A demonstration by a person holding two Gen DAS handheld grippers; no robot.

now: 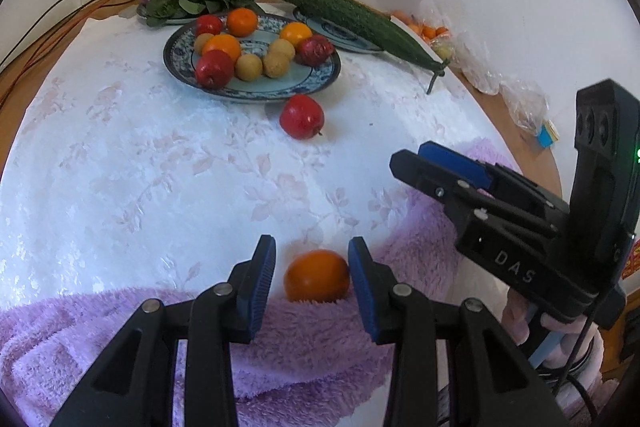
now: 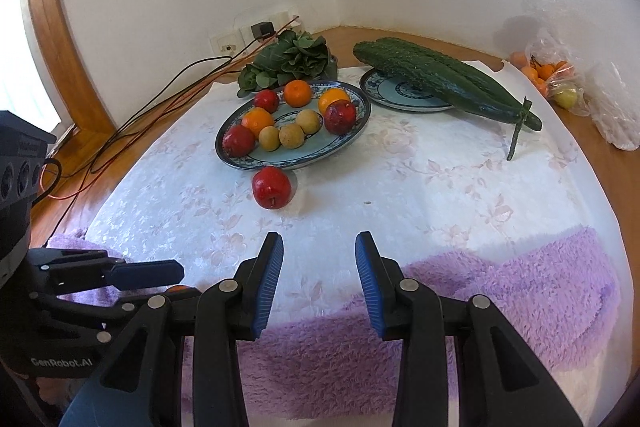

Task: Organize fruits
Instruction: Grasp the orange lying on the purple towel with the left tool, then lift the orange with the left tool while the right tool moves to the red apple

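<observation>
White floral tablecloth (image 2: 420,187) over a wooden table by a white corner wall, purple fleece (image 2: 520,287) along the near edge. We see the left gripper (image 1: 312,279) straddling an orange (image 1: 317,281) at the fleece edge; right pad touches it, left pad shows a gap, so not clamped. Right gripper (image 2: 319,281) parted, nothing between its jaws. Blue-patterned plate (image 2: 340,143) holds the other fruits; a red apple (image 2: 272,187) lies just beside its rim.

Orange (image 1: 317,275) between left gripper (image 1: 312,281) jaws, untouched.
</observation>
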